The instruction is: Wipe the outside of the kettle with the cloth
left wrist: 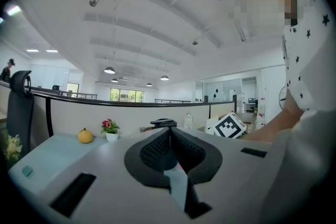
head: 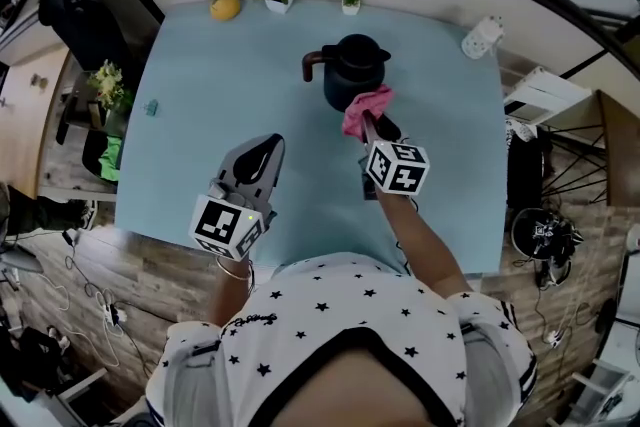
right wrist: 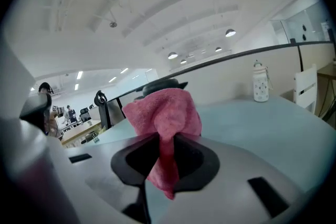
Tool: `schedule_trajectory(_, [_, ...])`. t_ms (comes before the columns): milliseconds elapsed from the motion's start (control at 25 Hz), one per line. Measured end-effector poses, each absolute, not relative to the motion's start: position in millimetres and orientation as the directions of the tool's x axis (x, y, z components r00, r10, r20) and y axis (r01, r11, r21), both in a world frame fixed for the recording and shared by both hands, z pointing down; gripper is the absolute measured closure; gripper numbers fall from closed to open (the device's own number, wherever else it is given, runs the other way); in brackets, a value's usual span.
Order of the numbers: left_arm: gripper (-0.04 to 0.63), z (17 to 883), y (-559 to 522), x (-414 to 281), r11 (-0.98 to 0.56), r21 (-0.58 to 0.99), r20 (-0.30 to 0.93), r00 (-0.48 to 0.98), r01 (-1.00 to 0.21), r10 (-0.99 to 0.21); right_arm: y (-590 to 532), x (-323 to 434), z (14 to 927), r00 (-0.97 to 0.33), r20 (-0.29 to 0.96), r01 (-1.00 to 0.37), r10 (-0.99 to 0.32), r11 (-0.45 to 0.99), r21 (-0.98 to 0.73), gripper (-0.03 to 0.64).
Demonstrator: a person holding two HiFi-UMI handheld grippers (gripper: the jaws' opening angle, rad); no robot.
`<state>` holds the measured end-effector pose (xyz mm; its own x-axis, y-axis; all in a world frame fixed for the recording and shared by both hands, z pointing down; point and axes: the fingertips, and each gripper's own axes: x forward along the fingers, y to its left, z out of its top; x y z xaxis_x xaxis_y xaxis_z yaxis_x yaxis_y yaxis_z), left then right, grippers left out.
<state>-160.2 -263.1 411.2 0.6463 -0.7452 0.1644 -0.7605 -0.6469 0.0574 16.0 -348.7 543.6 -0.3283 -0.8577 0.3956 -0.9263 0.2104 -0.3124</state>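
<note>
Looks to be at the start of the wiping, or somewhere in the middle of it. Gripping the pink cloth [head: 366,105] with the right tool [head: 368,122], jaws clamped on a fold of it; in the right gripper view, bunched up above the jaws and hanging down a little under them. Reaching with it to the lower near side of the kettle [head: 352,65], on the person's right; touching there or just beside, not possible to decide from the head view. Impossible to judge how much of the outside is wiped: no wet trace, no dirt to see on the dark body. Probably left to do: the far side, the part round the handle at the left, the lid and the spout.

Holding the left tool [head: 268,147] well apart from the kettle, low over the near part of the bench [head: 190,75], jaws pressed together with nothing between them.

As for containers: standing upright near the far middle of the bench, the kettle, closed with its lid, so no view of any content. At the far edge, two small white pots [head: 276,3], one with red flowers, the other with a green plant. At the far right, a white closed container [head: 482,37], content not visible.
</note>
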Motion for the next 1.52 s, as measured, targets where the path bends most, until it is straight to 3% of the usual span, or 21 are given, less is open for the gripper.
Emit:
schedule_trajectory(400, [0.565,408.7,-256.7,-181.5,-0.639,0.064,0.154,0.640,-0.767,-0.753,-372.9,-21.7,488.8,-0.329,0.280,-0.911,-0.902,0.226,-0.345,0.543])
schedule_trajectory(1080, [0.565,418.1,-269.3,-228.7,-0.654,0.079,0.174,0.656,-0.753,-0.735,-394.4,-49.3,518.4,-0.171,0.343,-0.949,-0.924,0.061,-0.310,0.543])
schedule_trajectory(1520, [0.565,424.9,-278.8,-253.8,-0.662,0.091,0.173,0.666,-0.744,-0.725,-393.4,-63.9,566.4,-0.138,0.453,-0.934,-0.881,-0.036,-0.355,0.543])
